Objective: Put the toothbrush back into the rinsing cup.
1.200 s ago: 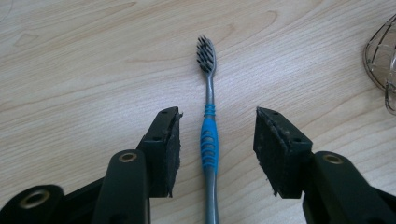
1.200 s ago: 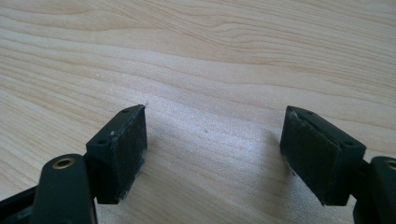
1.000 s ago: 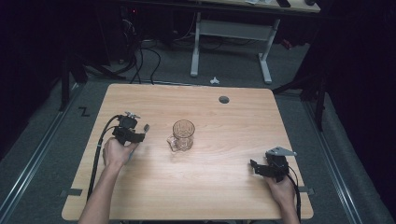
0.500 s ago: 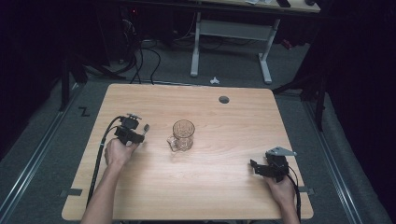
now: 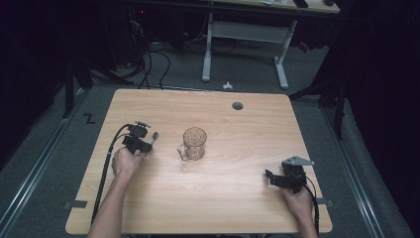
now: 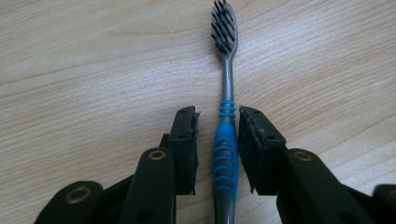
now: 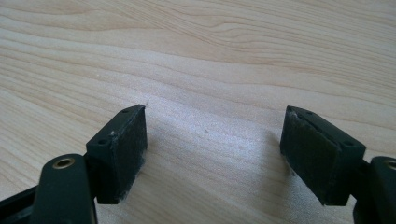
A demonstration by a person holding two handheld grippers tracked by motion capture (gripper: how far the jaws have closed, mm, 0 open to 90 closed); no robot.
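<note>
Left gripper point(image 6: 217, 133) low over the table point(image 5: 247, 208), jaws narrowly apart on both sides of the toothbrush point(image 6: 225, 116) blue handle, not yet closed on it, bristles beyond the fingertips, right gripper point(image 7: 215, 144) wide open, holding nothing.

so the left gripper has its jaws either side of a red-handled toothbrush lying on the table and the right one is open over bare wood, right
Not quite: the toothbrush has a blue handle, not red, as the left gripper view shows. The rest holds: the left gripper has its jaws either side of the handle with small gaps showing, the brush lies flat on the table, and the right gripper is open over bare wood.
</note>
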